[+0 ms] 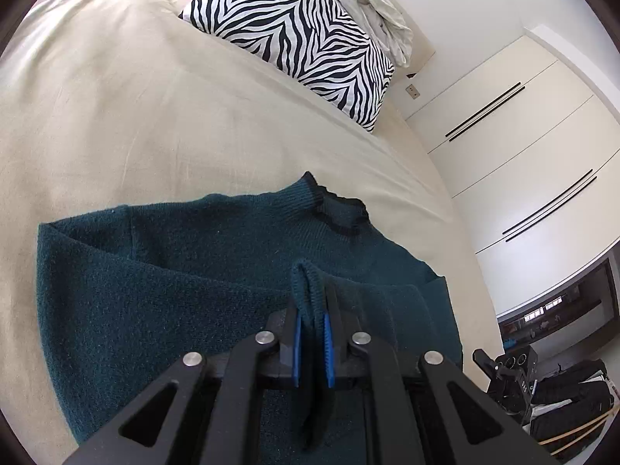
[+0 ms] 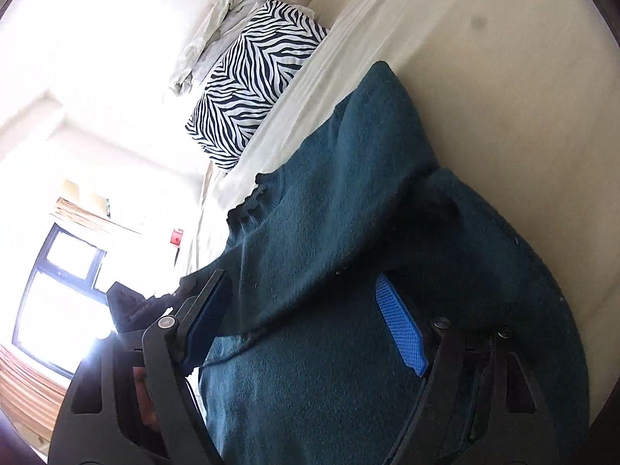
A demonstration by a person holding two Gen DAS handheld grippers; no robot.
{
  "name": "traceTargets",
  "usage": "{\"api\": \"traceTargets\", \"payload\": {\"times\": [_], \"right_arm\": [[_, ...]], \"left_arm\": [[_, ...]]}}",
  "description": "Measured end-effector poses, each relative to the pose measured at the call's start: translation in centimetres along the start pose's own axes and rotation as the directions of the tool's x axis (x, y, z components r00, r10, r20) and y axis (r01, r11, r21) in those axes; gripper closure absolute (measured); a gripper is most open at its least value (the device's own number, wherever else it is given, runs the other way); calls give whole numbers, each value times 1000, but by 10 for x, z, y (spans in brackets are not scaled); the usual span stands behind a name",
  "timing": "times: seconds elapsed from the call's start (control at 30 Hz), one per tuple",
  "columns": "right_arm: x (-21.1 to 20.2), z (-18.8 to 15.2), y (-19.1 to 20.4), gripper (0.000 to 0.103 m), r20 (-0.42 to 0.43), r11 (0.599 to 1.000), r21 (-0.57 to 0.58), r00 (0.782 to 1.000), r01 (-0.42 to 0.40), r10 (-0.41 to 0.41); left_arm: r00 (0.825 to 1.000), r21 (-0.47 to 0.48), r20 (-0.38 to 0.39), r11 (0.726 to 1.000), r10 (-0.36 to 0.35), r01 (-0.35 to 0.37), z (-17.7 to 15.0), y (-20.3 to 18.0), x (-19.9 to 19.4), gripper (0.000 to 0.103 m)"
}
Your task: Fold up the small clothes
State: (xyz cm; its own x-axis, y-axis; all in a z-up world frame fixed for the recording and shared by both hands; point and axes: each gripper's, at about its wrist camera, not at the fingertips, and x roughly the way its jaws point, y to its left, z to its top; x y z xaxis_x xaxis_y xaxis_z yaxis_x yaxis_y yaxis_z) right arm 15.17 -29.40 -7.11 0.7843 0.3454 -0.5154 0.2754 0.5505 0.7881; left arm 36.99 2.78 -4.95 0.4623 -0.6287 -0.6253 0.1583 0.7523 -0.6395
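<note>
A dark teal knit sweater [image 1: 162, 271] lies on a beige bedsheet [image 1: 135, 116], its black-trimmed collar [image 1: 341, 209] pointing away from me. My left gripper [image 1: 312, 325] is shut on a ribbed sleeve cuff [image 1: 308, 283] of the sweater, held over the sweater's body. In the right wrist view the sweater [image 2: 329, 232] fills the middle, one sleeve folded across it. My right gripper [image 2: 306, 317] is open, its blue pads [image 2: 399, 325] wide apart on either side of the sweater fabric, holding nothing.
A zebra-print pillow [image 1: 298, 35] lies at the head of the bed with crumpled white linen [image 1: 372, 4] behind it. White wardrobe doors [image 1: 523, 147] stand to the right. Dark bags [image 1: 558, 395] sit on the floor beside the bed.
</note>
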Motion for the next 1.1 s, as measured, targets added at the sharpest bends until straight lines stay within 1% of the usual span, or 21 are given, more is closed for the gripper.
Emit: {"api": "traceTargets", "payload": {"times": [0.07,0.13,0.17,0.2,0.23,0.3,0.33,0.43,0.53,0.57,0.6,0.67,0.73,0.77,0.83,0.87,0.9,0.97,1.03,1.07,1.1], "right_arm": [[0,17,-5,27,45,998,62,999,-33,30],[-9,31,-15,28,124,991,118,991,-55,40],[-14,34,-26,29,148,981,173,987,-90,65],[-19,35,-37,33,166,966,221,981,-133,97],[-22,36,-45,41,182,958,243,977,-150,107],[-23,28,-52,51,189,961,242,978,-133,88],[-26,26,-54,53,190,962,240,979,-126,81],[-42,20,-60,51,201,956,265,977,-127,74],[-72,9,-70,46,233,941,327,972,-87,9],[-83,6,-75,46,236,937,341,972,-80,-3],[-92,3,-77,45,218,936,347,976,-65,-13],[-109,0,-75,45,155,948,317,987,-10,-41],[-118,-1,-62,43,70,970,237,994,61,-80],[-121,-2,-53,43,24,978,184,995,93,-99],[-123,1,-32,43,-58,985,82,988,151,-146],[-124,2,-21,43,-87,985,33,983,167,-164],[-124,4,-10,43,-107,984,-10,978,177,-177],[-128,10,9,43,-121,980,-69,973,188,-196],[-132,18,24,43,-114,979,-99,976,176,-187],[-133,21,29,43,-106,980,-104,978,169,-180],[-135,28,36,43,-96,981,-106,980,163,-174]], "left_arm": [[1000,-16,-2,1000,20,-20,-4,6,4,93],[999,-41,-5,999,32,-33,-7,16,9,93],[999,-54,-9,998,34,-35,-8,21,11,93],[999,-63,-9,997,37,-37,-8,25,13,93],[999,-70,-10,997,32,-33,-9,29,14,93],[1000,-74,-9,997,25,-26,-11,32,14,93],[1000,-70,-7,997,25,-25,-11,33,13,93],[1000,-61,-14,998,20,-21,-13,34,12,92],[1000,-82,-25,997,3,-5,-13,40,12,90],[1000,-85,-24,996,-3,1,-13,41,12,90],[1000,-86,-24,996,-8,6,-13,41,13,90],[1000,-85,-25,996,-19,17,-15,42,12,90],[999,-90,-25,996,-27,25,-16,43,11,89],[999,-90,-26,996,-29,27,-17,44,10,88],[999,-75,-34,997,-18,15,-17,40,7,84],[999,-62,-38,998,-10,7,-17,38,4,79],[999,-50,-38,999,-2,0,-18,36,0,75],[999,-45,-32,999,14,-16,-21,35,-9,64],[999,-52,-24,998,44,-45,-22,33,-19,62],[998,-53,-7,997,59,-59,-22,32,-26,59],[998,-52,15,997,56,-55,-22,28,-32,57]]}}
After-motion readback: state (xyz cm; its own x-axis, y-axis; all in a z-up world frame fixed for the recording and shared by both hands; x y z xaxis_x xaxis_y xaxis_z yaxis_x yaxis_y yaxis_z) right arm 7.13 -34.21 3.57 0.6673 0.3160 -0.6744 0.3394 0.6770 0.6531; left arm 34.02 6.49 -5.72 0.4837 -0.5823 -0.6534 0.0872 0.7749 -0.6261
